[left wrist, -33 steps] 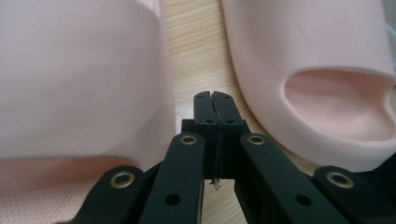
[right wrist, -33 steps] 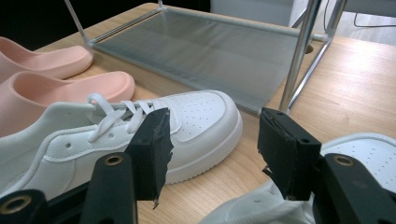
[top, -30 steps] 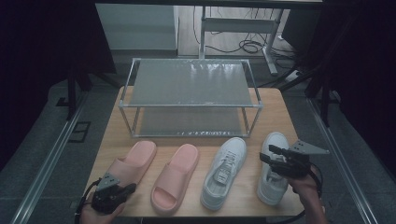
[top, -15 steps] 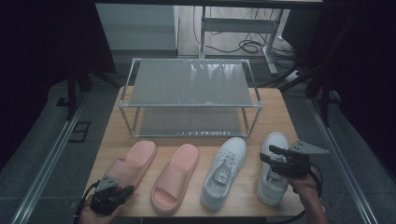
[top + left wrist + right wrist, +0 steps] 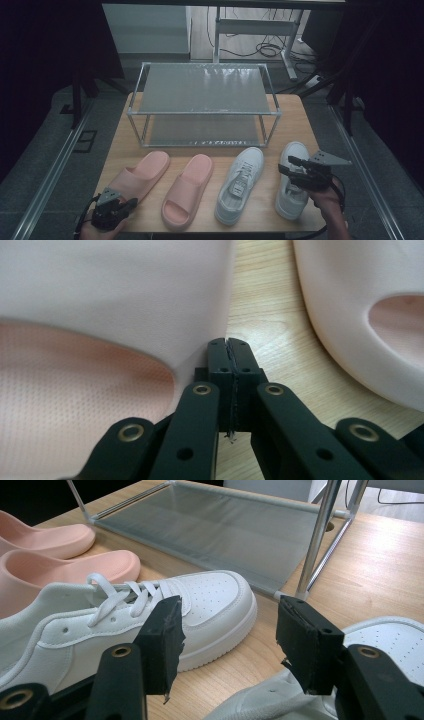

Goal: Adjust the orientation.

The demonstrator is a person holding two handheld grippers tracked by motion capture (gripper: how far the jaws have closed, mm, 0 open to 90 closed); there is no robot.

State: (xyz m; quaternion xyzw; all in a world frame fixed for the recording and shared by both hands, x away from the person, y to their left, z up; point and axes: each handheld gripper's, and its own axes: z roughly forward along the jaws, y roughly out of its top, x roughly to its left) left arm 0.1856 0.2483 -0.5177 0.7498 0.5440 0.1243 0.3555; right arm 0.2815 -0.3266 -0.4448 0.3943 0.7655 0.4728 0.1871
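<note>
Two pink slides and two white sneakers lie in a row on the wooden table. My left gripper is shut and empty at the near left corner, by the heel of the left slide. In the left gripper view its closed tips sit on the wood right beside that slide's edge, with the right slide across the gap. My right gripper hovers open over the right sneaker. Between its spread jaws I see the left sneaker's toe and the right sneaker below.
A two-tier metal shoe rack with grey mesh shelves stands behind the shoes; its lower shelf and a chrome leg are just past the sneakers. A strip of bare wood separates shoes and rack. The right slide and left sneaker lie mid-table.
My left gripper has shifted slightly toward the table's near edge, still shut. The right gripper and all shoes are where they were.
</note>
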